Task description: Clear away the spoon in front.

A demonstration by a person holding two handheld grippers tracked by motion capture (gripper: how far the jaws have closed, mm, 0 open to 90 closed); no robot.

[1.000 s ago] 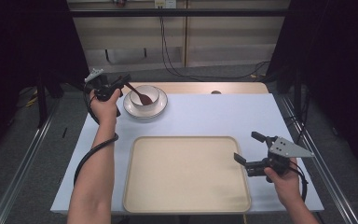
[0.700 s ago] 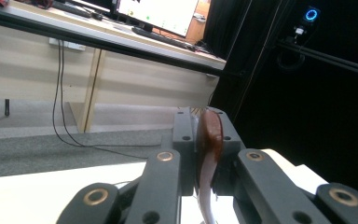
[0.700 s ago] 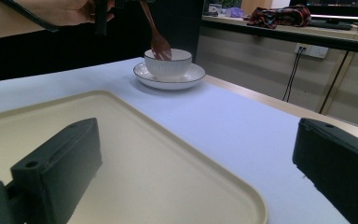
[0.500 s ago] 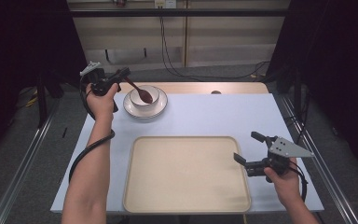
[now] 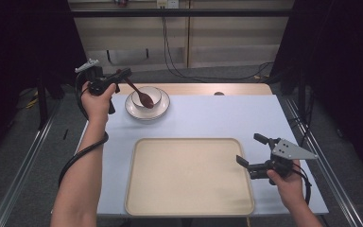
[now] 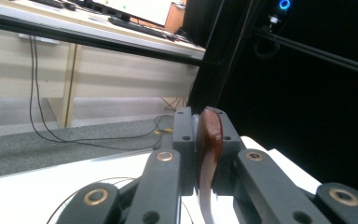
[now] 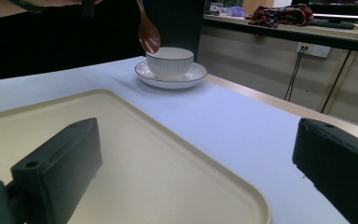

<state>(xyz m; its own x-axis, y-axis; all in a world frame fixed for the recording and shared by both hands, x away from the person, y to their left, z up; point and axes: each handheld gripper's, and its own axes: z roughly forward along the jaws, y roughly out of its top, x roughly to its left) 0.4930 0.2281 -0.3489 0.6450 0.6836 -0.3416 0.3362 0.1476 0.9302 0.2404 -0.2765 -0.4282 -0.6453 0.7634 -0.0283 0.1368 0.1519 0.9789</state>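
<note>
Black jaws clamped on brown spoon (image 6: 209, 140) handle, white table (image 6: 37, 186) below

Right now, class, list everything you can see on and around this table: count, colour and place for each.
Spoon: one, dark brown, held above the bowl by its handle.
Bowl: one, white, on the saucer.
Saucer: one, white, far left of the table.
Tray: one, beige, near middle, nothing on it.
Table: one, pale blue top.
Left tool: one, black, shut on the spoon.
Right tool: one, black, open, at the tray's right edge.
</note>
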